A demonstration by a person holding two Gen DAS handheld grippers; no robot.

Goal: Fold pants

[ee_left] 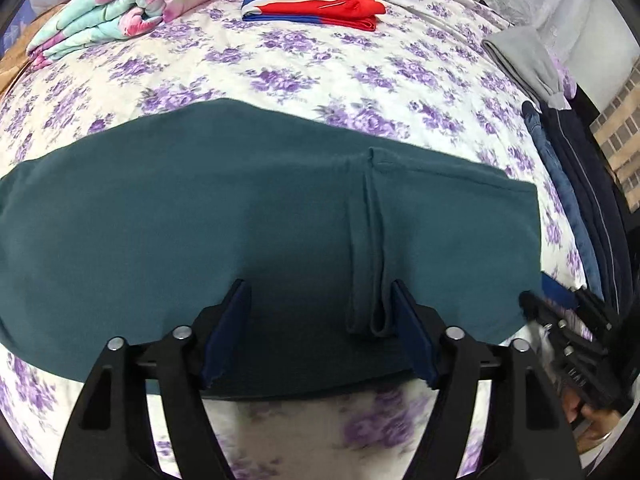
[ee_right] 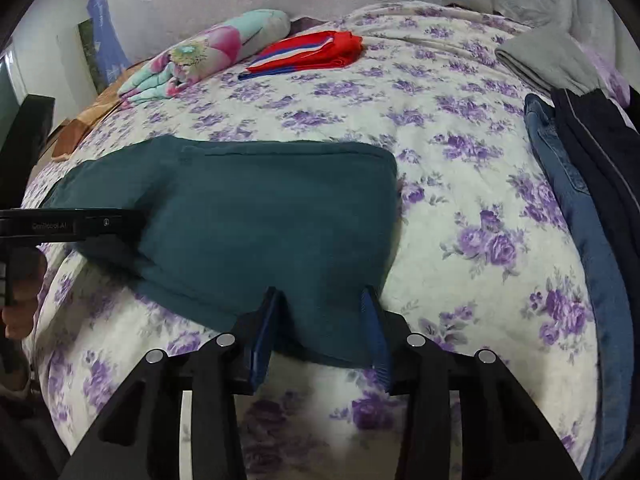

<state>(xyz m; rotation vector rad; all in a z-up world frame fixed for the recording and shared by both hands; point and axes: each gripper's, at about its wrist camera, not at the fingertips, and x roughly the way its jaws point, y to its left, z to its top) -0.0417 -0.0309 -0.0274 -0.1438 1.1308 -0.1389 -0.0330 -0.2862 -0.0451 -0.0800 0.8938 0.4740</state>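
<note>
Both grippers sit at the near edge of the teal pants (ee_left: 256,216), which lie flat across a bed (ee_left: 328,80) covered in a white spread with purple flowers. In the left wrist view, the left gripper (ee_left: 320,300) has its blue-padded fingers (ee_left: 412,336) spread wide, one on each side of the cloth's near edge, with a narrow folded strip of teal fabric lying just inside the right finger. The jaws do not close on anything. In the right wrist view, the right gripper (ee_right: 322,312) is likewise spread, its fingers (ee_right: 266,340) straddling a corner of the pants (ee_right: 256,208) at the near edge without pinching it. The left gripper's black body reaches in from the left side of that view and touches the teal cloth.

Farther back on the bed lies a folded red garment with blue and white stripes (ee_left: 316,2), and beside it a rolled floral quilt in pink and mint (ee_left: 132,4). Along the right edge of the bed lie a folded grey garment (ee_right: 548,60), blue jeans (ee_right: 576,208) and a dark navy garment (ee_right: 600,140), side by side.
</note>
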